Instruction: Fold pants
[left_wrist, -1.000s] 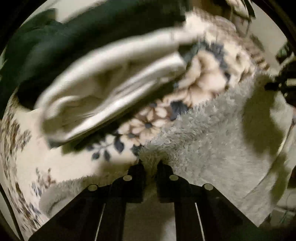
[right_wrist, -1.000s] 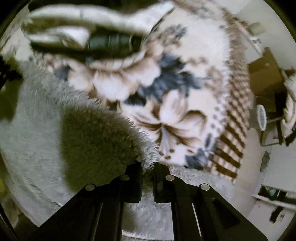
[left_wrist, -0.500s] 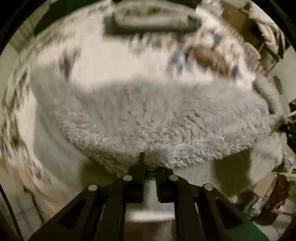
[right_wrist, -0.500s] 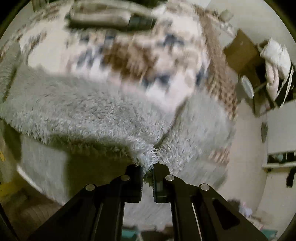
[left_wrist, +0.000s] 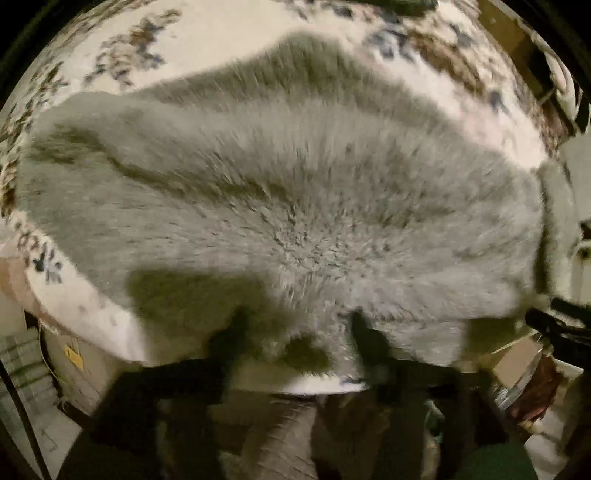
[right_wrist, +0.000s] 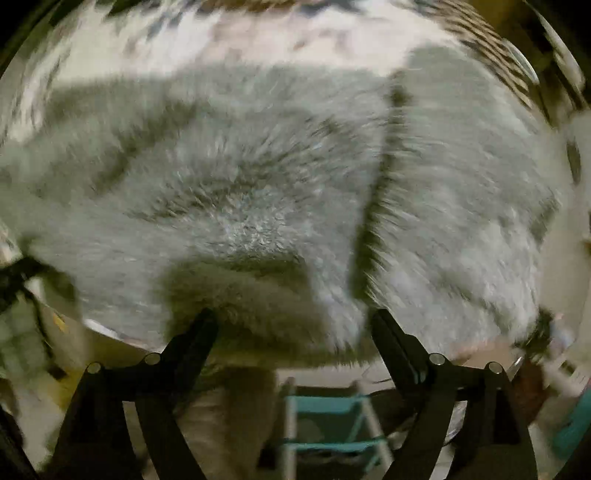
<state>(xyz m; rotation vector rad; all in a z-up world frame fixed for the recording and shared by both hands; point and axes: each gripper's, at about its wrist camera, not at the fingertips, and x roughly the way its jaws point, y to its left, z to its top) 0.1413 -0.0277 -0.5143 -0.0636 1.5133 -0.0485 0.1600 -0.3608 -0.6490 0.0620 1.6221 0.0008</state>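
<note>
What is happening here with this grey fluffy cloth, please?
A person is folding fluffy grey pants on a flower-patterned blanket, with tongs in each hand. At this moment the left tongs and the right tongs are both wide open at the near edge of the pants, gripping nothing. The pants lie spread flat on the blanket, and in the right view one layer overlaps another along a dark edge. The pictures are blurred.

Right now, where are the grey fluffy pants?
The pants fill the middle of both wrist views, spread on the floral blanket, near edge just ahead of the open left gripper and right gripper.
</note>
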